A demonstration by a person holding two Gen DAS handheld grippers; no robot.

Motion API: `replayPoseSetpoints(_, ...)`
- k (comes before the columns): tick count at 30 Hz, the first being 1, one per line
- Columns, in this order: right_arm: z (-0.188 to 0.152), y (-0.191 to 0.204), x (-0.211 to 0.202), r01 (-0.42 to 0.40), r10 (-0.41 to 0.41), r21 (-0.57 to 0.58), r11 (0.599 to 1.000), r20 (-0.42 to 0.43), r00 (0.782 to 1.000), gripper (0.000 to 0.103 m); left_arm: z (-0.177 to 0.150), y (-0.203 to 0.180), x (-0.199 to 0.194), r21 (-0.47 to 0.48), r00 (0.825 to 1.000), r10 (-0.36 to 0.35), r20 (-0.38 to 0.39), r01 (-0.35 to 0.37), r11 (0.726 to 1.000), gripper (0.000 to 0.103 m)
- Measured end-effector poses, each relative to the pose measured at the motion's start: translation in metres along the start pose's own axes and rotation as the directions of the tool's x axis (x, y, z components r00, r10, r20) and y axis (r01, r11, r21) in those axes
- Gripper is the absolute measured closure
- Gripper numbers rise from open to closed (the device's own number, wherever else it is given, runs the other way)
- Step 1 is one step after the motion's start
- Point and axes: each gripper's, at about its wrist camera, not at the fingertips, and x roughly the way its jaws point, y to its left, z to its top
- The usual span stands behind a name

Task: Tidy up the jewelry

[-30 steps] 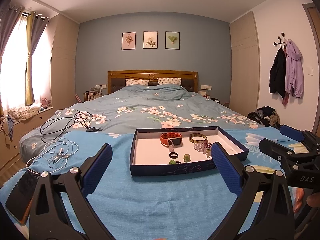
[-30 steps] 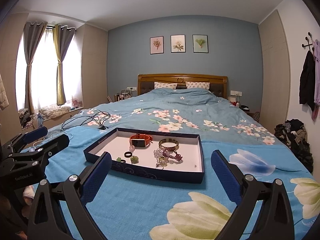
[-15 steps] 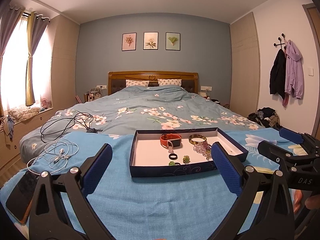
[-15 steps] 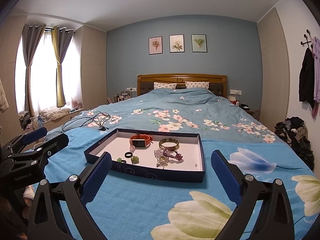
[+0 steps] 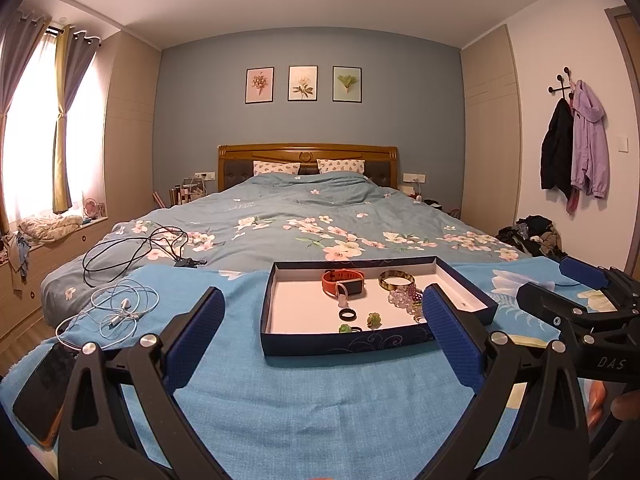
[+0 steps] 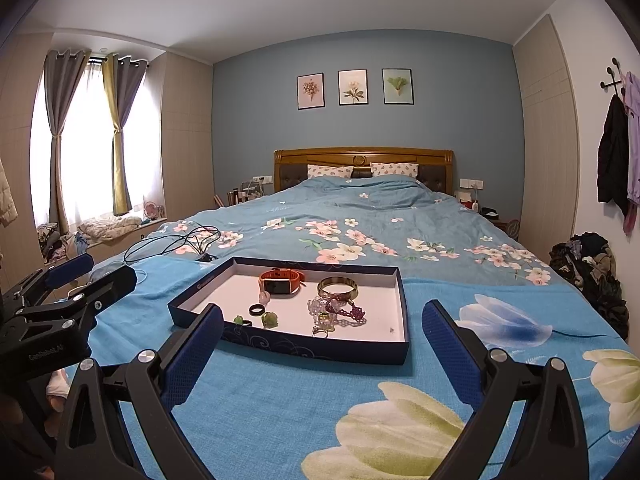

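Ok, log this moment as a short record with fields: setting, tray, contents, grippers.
setting: bed with blue floral cover
tray: dark blue tray, white inside, lying on the bed
contents: orange watch, gold bangle, black ring, purple bead bracelet, green pieces
left gripper: open, empty, short of the tray
right gripper: open, empty, short of the tray

Black frames, blue textured fingers [image 5: 198,336], silver screws

Left gripper [image 5: 322,328] held wide open above the bed [image 5: 280,392], blue fingers [image 5: 192,340] flanking a navy tray [image 5: 340,344] holding an orange watch [image 5: 343,282], gold bangle [image 5: 397,280], black ring [image 5: 347,314], with earphones [image 5: 120,312] left.
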Motion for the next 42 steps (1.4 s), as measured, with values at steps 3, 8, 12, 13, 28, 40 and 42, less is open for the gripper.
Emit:
replayPoseSetpoints(3,-0.0003,0.0001,0.0005,0.001,-0.001,0.001,1.000,-0.001,1.000,0.007,0.0010,0.0000,0.0007,0.000,1.000,0.000,0.003,0.000,1.000,0.006)
replayPoseSetpoints(8,-0.0009,0.0003,0.0005,0.001,-0.001,0.001,1.000,-0.005,1.000,0.007,0.0021,0.0004,0.0006,-0.003,1.000,0.000,0.004,0.000,1.000,0.006)
replayPoseSetpoints(12,-0.0013,0.0009,0.0009,0.001,-0.001,0.002,1.000,-0.006,1.000,0.007,0.0028,0.0007,0.0007,-0.002,1.000,0.002,0.008,-0.002,1.000,0.006)
replayPoseSetpoints(13,-0.0019,0.0009,0.0010,0.001,-0.001,0.002,1.000,-0.007,1.000,0.007,0.0030,0.0009,0.0007,-0.003,1.000,0.001,0.008,-0.001,1.000,0.006)
replayPoseSetpoints(28,-0.0028,0.0004,0.0015,0.003,-0.003,0.008,1.000,-0.011,1.000,0.007,0.0031,0.0013,0.0004,-0.002,1.000,0.000,0.009,0.000,1.000,0.006)
replayPoseSetpoints(40,-0.0027,-0.0006,0.0014,0.003,-0.002,0.011,1.000,-0.012,1.000,0.007,0.0030,0.0008,0.0001,-0.001,1.000,0.001,0.008,-0.001,1.000,0.006)
replayPoseSetpoints(42,-0.0024,-0.0009,0.0015,0.003,-0.002,0.011,1.000,-0.013,1.000,0.007,0.0028,0.0009,0.0003,0.000,1.000,0.002,0.008,-0.002,1.000,0.006)
